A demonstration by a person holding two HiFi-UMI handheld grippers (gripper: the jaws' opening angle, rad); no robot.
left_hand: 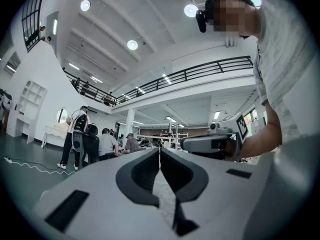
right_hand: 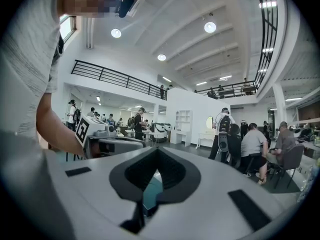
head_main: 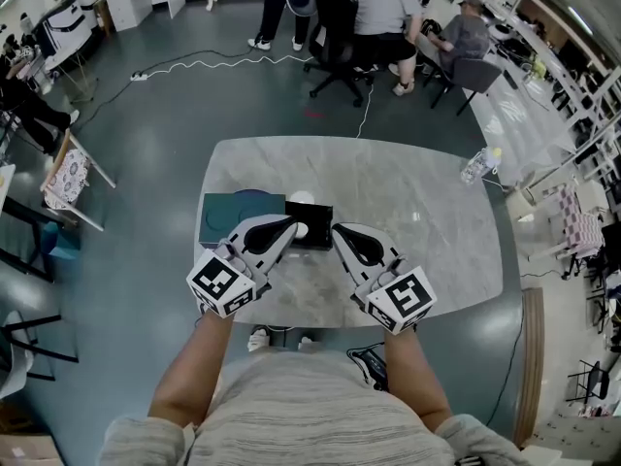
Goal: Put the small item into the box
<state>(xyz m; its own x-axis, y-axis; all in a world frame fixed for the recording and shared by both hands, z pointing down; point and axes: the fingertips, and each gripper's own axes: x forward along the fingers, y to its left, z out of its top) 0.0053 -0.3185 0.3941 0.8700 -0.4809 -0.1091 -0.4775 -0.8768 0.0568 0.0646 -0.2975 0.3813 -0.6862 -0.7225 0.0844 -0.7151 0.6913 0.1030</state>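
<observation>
A small black box (head_main: 312, 227) stands near the middle of the grey marble table (head_main: 427, 231). Beside it on the left lies a flat teal box (head_main: 233, 217). A small white round item (head_main: 302, 200) rests on the table just behind the black box. My left gripper (head_main: 292, 225) is shut and empty, its tips at the black box's left edge. My right gripper (head_main: 336, 229) is also shut and empty, at the box's right edge. In the left gripper view the jaws (left_hand: 159, 154) meet and the right gripper (left_hand: 210, 143) shows beyond. The right gripper view shows closed jaws (right_hand: 157, 154) and the left gripper (right_hand: 107, 141).
A clear plastic bottle (head_main: 479, 165) lies at the table's far right edge. Several people sit on office chairs (head_main: 340, 37) beyond the table. A white cable (head_main: 223, 63) runs across the dark floor. Folding stands (head_main: 68, 178) are at the left.
</observation>
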